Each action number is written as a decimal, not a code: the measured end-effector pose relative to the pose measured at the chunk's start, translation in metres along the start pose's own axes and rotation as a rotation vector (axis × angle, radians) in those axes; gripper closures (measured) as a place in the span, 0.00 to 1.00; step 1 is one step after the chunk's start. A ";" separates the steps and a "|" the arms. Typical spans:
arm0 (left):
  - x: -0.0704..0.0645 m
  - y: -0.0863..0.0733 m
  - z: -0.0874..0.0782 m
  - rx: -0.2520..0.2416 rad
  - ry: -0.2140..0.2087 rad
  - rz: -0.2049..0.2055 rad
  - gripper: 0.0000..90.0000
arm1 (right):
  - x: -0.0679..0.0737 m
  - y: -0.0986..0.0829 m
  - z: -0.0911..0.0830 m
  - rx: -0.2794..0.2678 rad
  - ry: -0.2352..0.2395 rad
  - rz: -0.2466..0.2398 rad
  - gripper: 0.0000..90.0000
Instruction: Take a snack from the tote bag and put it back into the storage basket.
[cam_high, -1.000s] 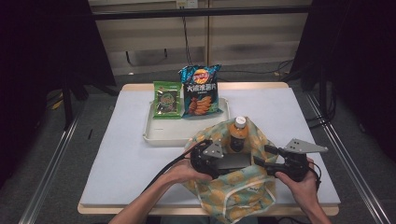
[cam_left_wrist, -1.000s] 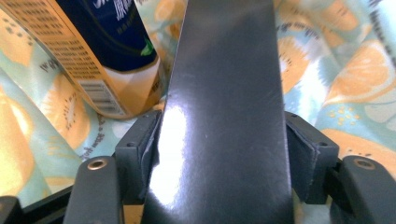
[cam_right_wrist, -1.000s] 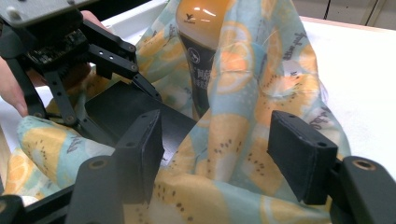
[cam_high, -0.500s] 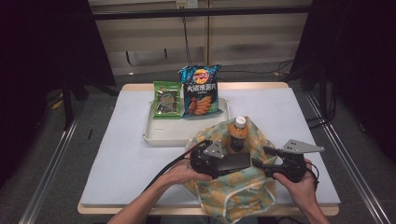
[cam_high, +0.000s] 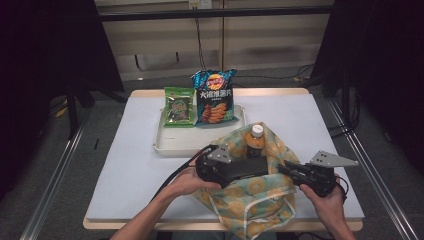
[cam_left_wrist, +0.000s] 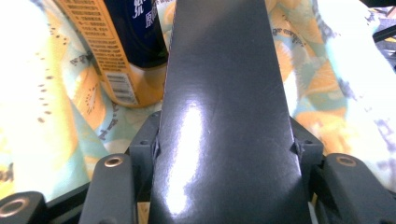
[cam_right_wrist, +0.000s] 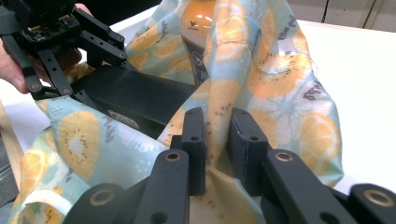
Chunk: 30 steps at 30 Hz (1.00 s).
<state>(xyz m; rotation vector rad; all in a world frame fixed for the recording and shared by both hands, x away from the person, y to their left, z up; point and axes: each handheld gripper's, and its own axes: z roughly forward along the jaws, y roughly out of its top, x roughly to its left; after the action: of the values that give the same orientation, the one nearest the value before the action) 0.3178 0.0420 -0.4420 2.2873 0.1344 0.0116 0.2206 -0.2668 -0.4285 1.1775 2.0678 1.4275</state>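
A fruit-print cloth bag (cam_high: 250, 205) lies open at the table's near edge. An orange-labelled bottle (cam_high: 255, 141) with a white cap stands inside it. My left gripper (cam_high: 234, 169) is shut on a flat black box (cam_high: 248, 166), which points into the bag's mouth. In the left gripper view the box (cam_left_wrist: 224, 116) fills the space between the jaws, with the bottle (cam_left_wrist: 119, 51) just beyond. My right gripper (cam_high: 286, 170) is shut on the bag's right edge; in the right gripper view the cloth (cam_right_wrist: 215, 130) is pinched between its jaws, with the box (cam_right_wrist: 135, 100) to the left.
A white tray (cam_high: 175, 146) sits behind the bag. A blue chips bag (cam_high: 215, 97) and a green snack packet (cam_high: 179, 106) stand against its far side. Bare white tabletop (cam_high: 130, 165) lies to the left and far right.
Both grippers have shifted only slightly. Their holds on the box and the bag are unchanged.
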 end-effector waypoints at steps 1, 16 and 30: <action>0.001 0.000 -0.002 0.002 0.002 0.000 0.48 | -0.001 0.000 -0.001 -0.001 -0.001 -0.006 0.86; 0.001 -0.004 -0.031 -0.065 0.010 -0.025 0.48 | -0.002 -0.001 -0.011 -0.019 -0.023 0.005 0.92; 0.001 -0.002 -0.044 -0.129 0.007 -0.040 0.48 | -0.008 -0.004 -0.014 0.006 -0.077 0.030 0.98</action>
<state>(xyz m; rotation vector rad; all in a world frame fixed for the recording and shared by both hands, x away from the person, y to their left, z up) 0.3166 0.0768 -0.4143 2.1551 0.1779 0.0072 0.2142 -0.2822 -0.4280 1.2512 2.0120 1.3674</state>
